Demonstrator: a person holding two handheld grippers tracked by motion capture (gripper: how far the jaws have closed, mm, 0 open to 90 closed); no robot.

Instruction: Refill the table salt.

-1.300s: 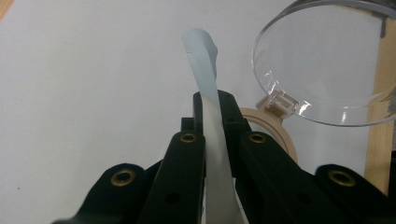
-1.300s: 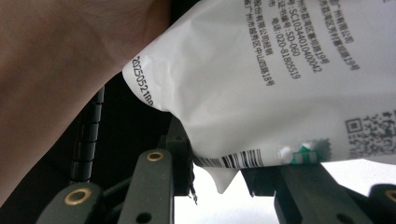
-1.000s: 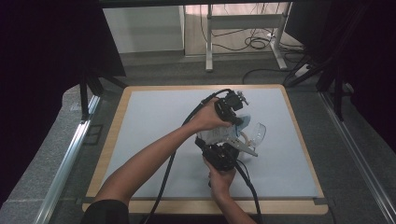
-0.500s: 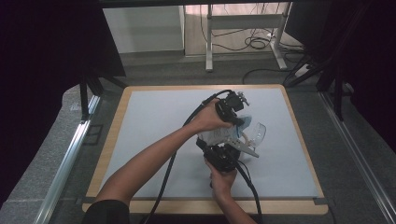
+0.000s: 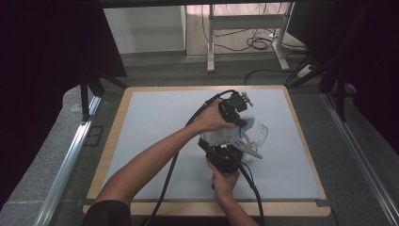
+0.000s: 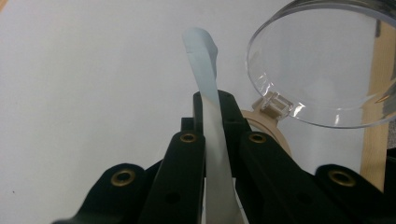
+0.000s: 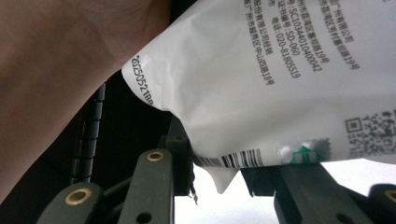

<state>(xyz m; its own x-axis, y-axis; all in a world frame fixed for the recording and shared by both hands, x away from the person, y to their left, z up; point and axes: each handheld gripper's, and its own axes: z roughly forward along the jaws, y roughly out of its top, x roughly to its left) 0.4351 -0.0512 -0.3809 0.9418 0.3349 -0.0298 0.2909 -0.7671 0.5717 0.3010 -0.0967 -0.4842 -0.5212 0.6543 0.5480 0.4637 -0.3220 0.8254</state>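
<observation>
A white printed packet [image 5: 220, 136] [image 7: 280, 79] hangs over the middle of the grey mat, held between the two grippers. My right gripper [image 5: 220, 148] [image 7: 212, 156] comes from below and is shut on the packet's bottom corner. At the packet's upper end, my left gripper [image 5: 243, 121] [image 6: 212, 116] is shut on a thin pale blue strip [image 6: 205, 79] [image 5: 249, 120] seen edge-on. Whether the strip is part of the packet I cannot tell. A clear round container [image 5: 259, 134] [image 6: 322, 65] lies tilted just right of the grippers, on a beige piece [image 6: 271, 128].
The grey mat [image 5: 155, 122] lies on a wooden board [image 5: 120, 117] with a metal rail [image 5: 70, 155] at its left. Black cables [image 5: 169, 174] trail from both grippers toward the near edge. A table frame and loose cables [image 5: 256, 44] stand on the floor behind.
</observation>
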